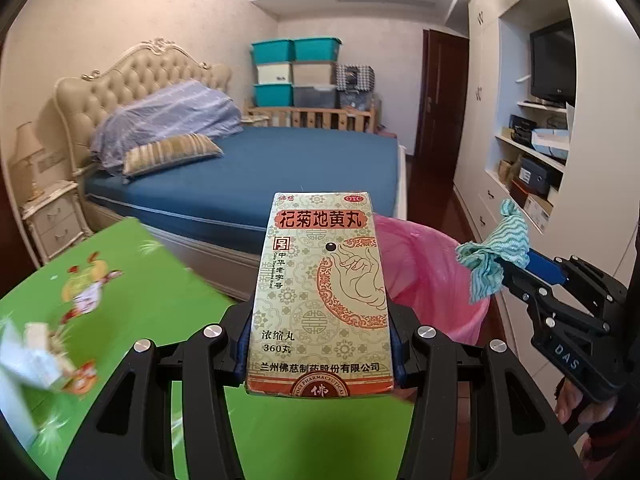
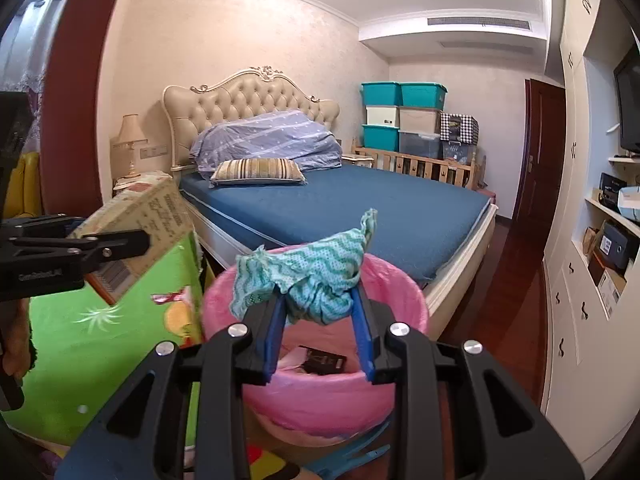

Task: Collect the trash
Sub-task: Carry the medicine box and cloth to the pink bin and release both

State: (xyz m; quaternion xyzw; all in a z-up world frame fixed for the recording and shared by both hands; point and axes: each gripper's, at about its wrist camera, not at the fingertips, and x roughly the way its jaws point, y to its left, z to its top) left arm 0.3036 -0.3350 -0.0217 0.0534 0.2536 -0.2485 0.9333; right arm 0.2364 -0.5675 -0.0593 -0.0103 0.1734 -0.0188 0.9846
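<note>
Fingers (image 2: 362,312) of your right gripper (image 2: 320,304) pinch the teal cloth (image 2: 312,276), hanging right above the pink-lined bin (image 2: 332,400). Left gripper (image 1: 320,344) clamps the medicine box (image 1: 320,292) upright, long axis along the fingers, bin ahead-right. Right hand's nearer, so likely drop cloth first.

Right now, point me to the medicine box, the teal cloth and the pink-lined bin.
medicine box (image 1: 320,292): left wrist view, middle of its printed front face.
teal cloth (image 2: 316,276): right wrist view, bunched middle between the fingers.
pink-lined bin (image 2: 320,396): right wrist view, near outer wall of the liner.
</note>
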